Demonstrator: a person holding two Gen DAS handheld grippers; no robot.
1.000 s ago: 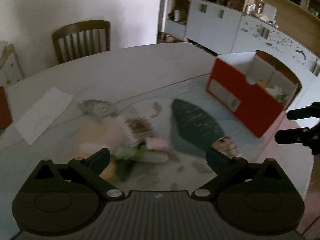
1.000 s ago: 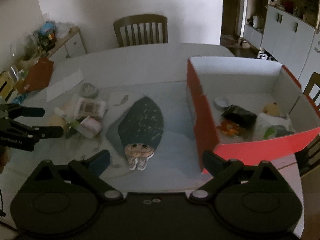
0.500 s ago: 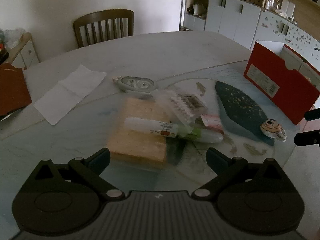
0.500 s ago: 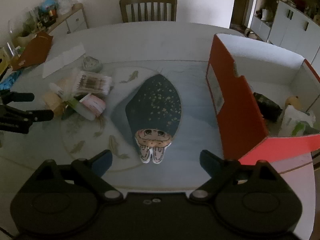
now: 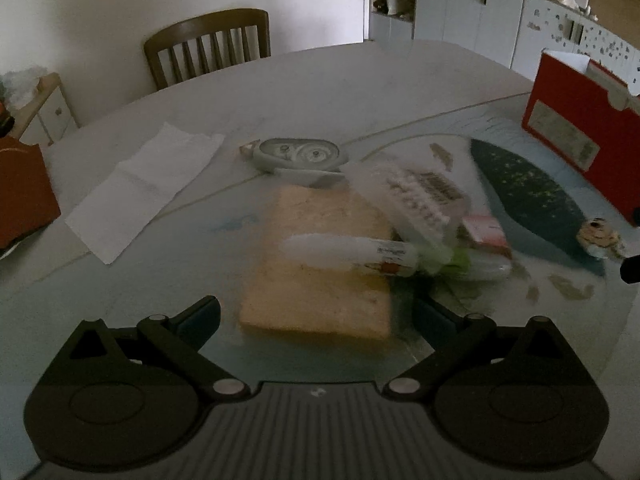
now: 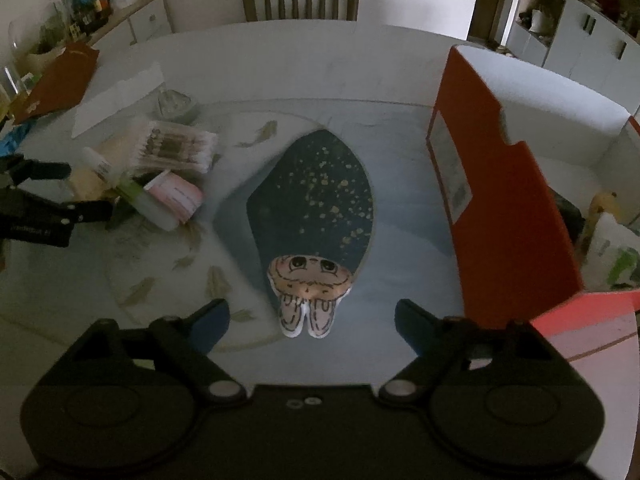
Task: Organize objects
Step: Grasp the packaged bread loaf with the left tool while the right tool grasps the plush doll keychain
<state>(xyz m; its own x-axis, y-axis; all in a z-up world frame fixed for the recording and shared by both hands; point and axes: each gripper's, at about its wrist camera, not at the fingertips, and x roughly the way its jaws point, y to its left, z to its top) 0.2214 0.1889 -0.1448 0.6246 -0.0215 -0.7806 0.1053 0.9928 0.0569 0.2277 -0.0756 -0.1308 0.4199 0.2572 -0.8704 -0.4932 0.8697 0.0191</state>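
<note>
1. The left gripper (image 5: 316, 312) hangs low over the near edge of the table (image 5: 340, 76), jaws spread wide and holding nothing. Its fingers sit to either side of the near end of the sponge (image 5: 320, 272).
2. The sponge is a tan slab lying flat, straight ahead of the left gripper. Its long axis runs away from the gripper toward the far edge, so the open jaws already line up across its width. Judging from that, this arm is the nearer one for the sponge pile.
3. A white tube (image 5: 360, 254) with a green cap end lies crosswise on the sponge's far half, its long axis running left to right. It would get in the way of a deep grasp on the sponge.
4. Just past the tube, a clear pack of cotton swabs (image 5: 416, 196) and a pink box (image 5: 486, 230) touch the pile. A correction tape roller (image 5: 298, 154) lies farther back, and a sheet of paper (image 5: 148, 184) lies toward the left edge.
5. The right gripper (image 6: 312, 320) is also wide open and empty. A dark speckled pouch (image 6: 316, 204) with a cartoon face lies straight ahead, long axis pointing away.
6. The red box (image 6: 500, 200) stands by the right edge, right of the pouch, already holding several things.
</note>
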